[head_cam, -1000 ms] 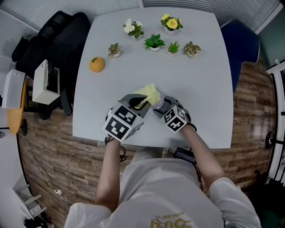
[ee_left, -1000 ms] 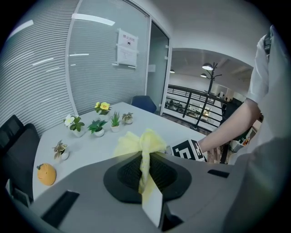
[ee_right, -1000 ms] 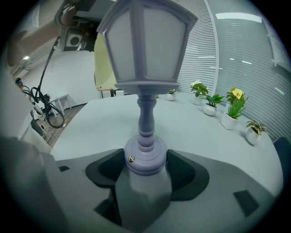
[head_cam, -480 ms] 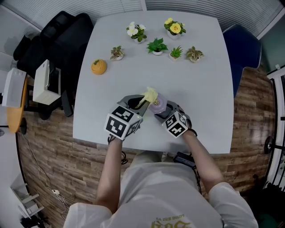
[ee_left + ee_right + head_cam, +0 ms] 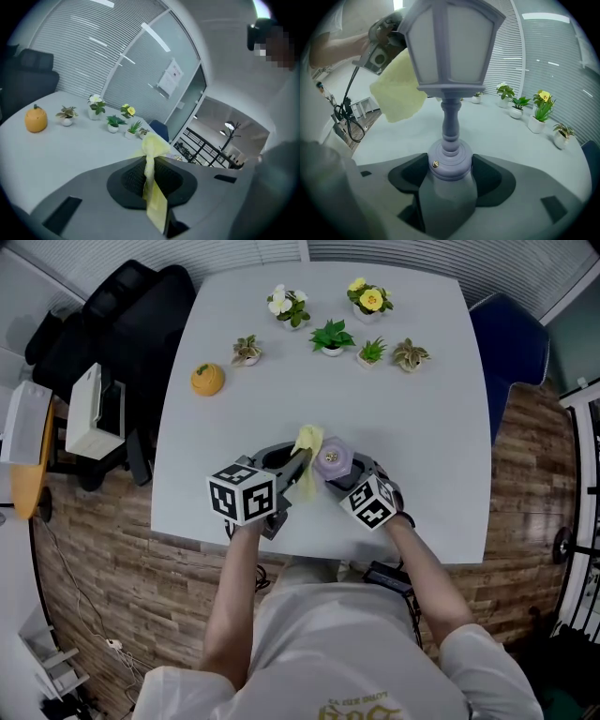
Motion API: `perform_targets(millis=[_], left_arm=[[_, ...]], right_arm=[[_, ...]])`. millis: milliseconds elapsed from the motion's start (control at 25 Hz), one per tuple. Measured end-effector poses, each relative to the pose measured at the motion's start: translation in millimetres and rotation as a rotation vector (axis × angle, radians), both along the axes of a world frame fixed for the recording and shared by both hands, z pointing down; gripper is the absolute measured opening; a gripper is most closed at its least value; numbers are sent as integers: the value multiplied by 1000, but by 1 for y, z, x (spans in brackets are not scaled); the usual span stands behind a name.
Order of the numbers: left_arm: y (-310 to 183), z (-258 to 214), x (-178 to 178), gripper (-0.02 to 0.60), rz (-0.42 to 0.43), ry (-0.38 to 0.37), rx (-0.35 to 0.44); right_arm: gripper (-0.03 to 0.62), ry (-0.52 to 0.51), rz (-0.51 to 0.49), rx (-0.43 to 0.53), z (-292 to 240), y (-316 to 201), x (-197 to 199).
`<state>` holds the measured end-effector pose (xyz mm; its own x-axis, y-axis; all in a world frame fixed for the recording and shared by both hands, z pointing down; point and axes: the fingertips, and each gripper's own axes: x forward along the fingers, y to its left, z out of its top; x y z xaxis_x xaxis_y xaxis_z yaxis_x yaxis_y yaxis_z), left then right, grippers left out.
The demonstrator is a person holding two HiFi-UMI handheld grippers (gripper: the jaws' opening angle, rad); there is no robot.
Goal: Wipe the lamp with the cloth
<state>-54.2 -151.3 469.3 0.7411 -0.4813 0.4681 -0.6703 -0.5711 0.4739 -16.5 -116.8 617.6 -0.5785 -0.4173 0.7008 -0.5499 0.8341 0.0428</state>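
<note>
Table [image 5: 427, 427]: lamp [image 5: 452, 61] base btwn R gripper [image 5: 451, 169] jaws; L gripper [image 5: 149, 177] pinches cloth [image 5: 152, 149].

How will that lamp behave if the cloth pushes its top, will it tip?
Likely top-heavy: the lamp has a wide lantern head on a thin stem, so alone it might tip. The right hand-held gripper is shut on its base, which should steady it. The cloth hangs limp, so its pushes are probably gentle.
</note>
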Motion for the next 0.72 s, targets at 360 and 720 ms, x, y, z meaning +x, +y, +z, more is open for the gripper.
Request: perform_targets(millis=[360, 720], left_arm=[[-5, 6, -3, 28, -115, 160, -61], [-17, 12, -5, 28, -227, 335, -135]], right_arm=[[318, -1, 1, 0, 1, 0, 0], [318, -1, 1, 2, 1, -1, 0]])
